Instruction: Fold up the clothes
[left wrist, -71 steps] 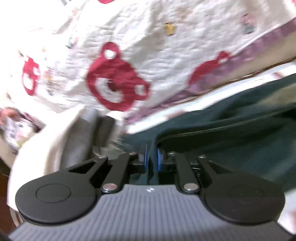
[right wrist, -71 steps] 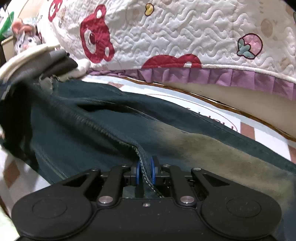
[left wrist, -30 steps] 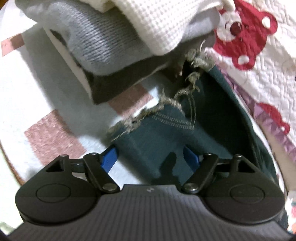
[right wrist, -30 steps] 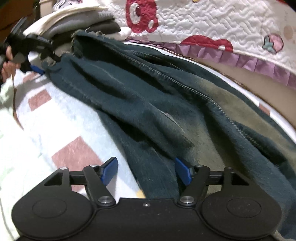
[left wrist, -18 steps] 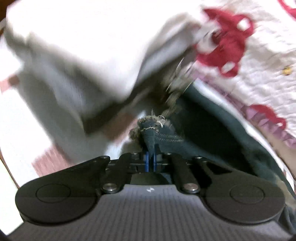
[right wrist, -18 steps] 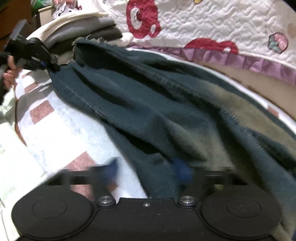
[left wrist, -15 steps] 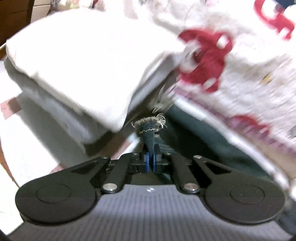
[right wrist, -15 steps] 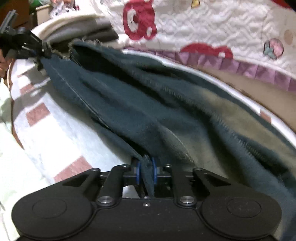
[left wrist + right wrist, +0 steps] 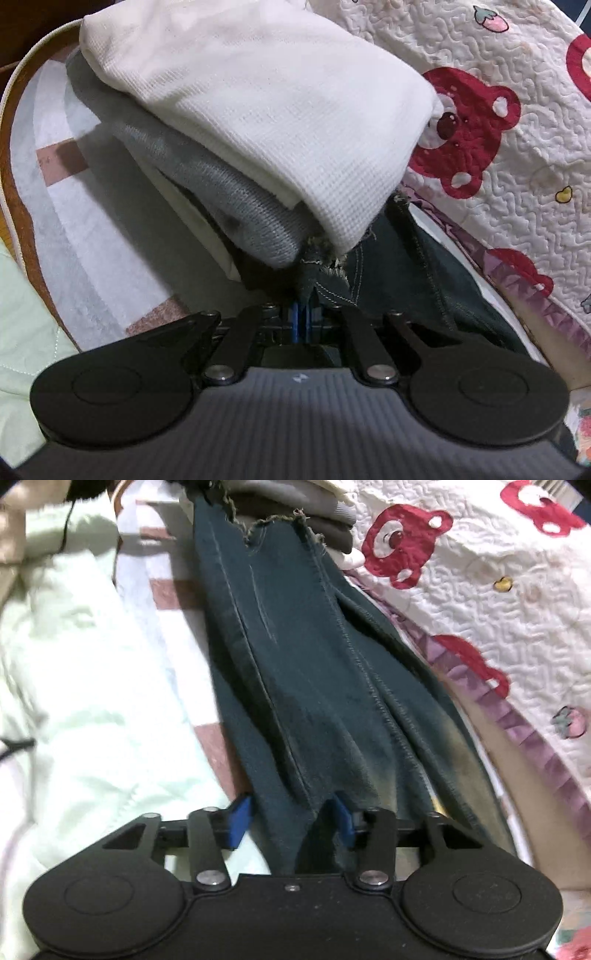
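Note:
Dark teal jeans (image 9: 314, 672) lie stretched in a long strip on the bed, frayed hem at the far end. My left gripper (image 9: 303, 318) is shut on the frayed hem of the jeans (image 9: 391, 273), right against a stack of folded clothes. My right gripper (image 9: 290, 821) is open, its blue pads either side of a bunched fold of the jeans near the faded part. Denim fills the gap between the pads.
The folded stack has a white waffle top (image 9: 266, 110) over a grey knit (image 9: 207, 184). A quilt with red bears (image 9: 480, 590) runs along the right. A checked sheet (image 9: 92, 229) and a pale green blanket (image 9: 74, 683) lie to the left.
My right gripper, shut on the jeans half a second ago, has opened. The jeans now lie pulled out straight. My left gripper stays shut on the hem, closer to the folded stack.

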